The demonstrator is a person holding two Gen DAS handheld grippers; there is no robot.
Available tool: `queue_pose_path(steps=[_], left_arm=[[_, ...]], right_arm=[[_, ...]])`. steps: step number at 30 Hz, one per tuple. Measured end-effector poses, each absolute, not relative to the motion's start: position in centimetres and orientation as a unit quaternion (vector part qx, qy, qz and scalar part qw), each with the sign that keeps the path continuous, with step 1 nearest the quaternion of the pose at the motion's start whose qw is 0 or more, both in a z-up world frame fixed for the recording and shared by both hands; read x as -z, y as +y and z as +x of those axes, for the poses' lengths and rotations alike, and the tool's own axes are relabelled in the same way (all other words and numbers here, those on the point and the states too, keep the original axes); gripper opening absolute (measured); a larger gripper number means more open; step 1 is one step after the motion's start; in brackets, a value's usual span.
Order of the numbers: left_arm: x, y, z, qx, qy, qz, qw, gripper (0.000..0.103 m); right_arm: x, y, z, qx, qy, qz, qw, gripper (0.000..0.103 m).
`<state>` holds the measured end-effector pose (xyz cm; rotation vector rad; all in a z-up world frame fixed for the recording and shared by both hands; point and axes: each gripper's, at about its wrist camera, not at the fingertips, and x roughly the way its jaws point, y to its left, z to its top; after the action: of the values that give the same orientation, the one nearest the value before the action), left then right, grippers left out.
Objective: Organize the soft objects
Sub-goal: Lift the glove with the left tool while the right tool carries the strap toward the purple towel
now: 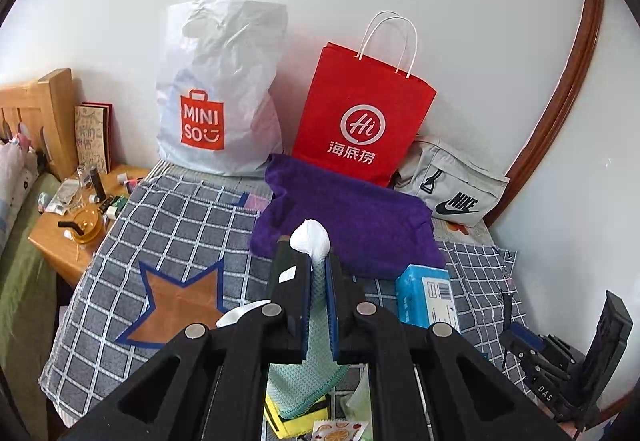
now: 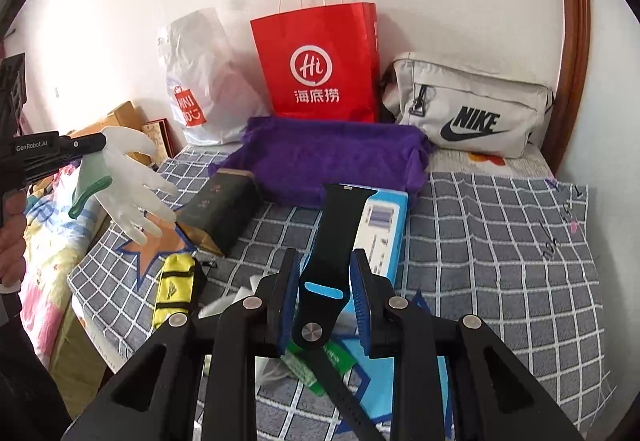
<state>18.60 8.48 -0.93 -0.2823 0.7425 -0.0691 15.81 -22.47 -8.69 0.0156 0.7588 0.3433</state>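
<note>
At the far left of the right wrist view, the left gripper (image 2: 105, 143) is seen held out over the left edge of the checked bedspread (image 2: 500, 241), its fingers pinched on the cuff of a white glove (image 2: 132, 177) trimmed in green; the glove hangs free in the air with its fingers splayed down and to the right, its long axis slanting toward the orange star patch (image 2: 160, 241). In the left wrist view the same glove (image 1: 310, 237) is shown only as a white bulge past the fingertips, with its green cuff clamped between the pads of the left gripper (image 1: 318, 265).

Left of centre in the right wrist view, a dark box (image 2: 222, 209) and a yellow pouch (image 2: 176, 285) are seen near the bedspread's left edge. At centre, a black watch strap (image 2: 336, 241) is held upright between the spread fingers of the right gripper (image 2: 326, 277); whether the pads press it cannot be told. Its long axis runs up the frame toward the purple towel (image 2: 332, 157). A blue carton (image 2: 384, 225) lies just behind it.

Along the wall, a white Miniso bag (image 1: 216, 101), a red paper bag (image 1: 360, 113) and a grey Nike pouch (image 1: 452, 185) are lined up. Open bedspread is left at the right of the right wrist view. The bedside table (image 1: 60, 245) appears only in the left wrist view, at far left.
</note>
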Motion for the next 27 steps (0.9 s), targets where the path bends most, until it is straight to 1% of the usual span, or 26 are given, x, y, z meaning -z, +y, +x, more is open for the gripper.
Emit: queue_pose_path(steps=[12,19,27], left_arm=[[0.2,7.4,25.2,0.046,0.363,-0.123,0.922,0.008],[1.1,6.6,29.5,0.067,0.376,-0.135,0.914,0.007],[1.1,4.5,33.9,0.083,0.373,-0.125,0.916,0.008]], right_arm=[[6.1,-21.9,22.4,-0.161,0.348,0.003,0.924,0.026],[6.9,-21.8,27.0,-0.165,0.358,0.007,0.919,0.026],[8.4,-21.6,32.0,-0.166,0.366,0.009,0.916,0.026]])
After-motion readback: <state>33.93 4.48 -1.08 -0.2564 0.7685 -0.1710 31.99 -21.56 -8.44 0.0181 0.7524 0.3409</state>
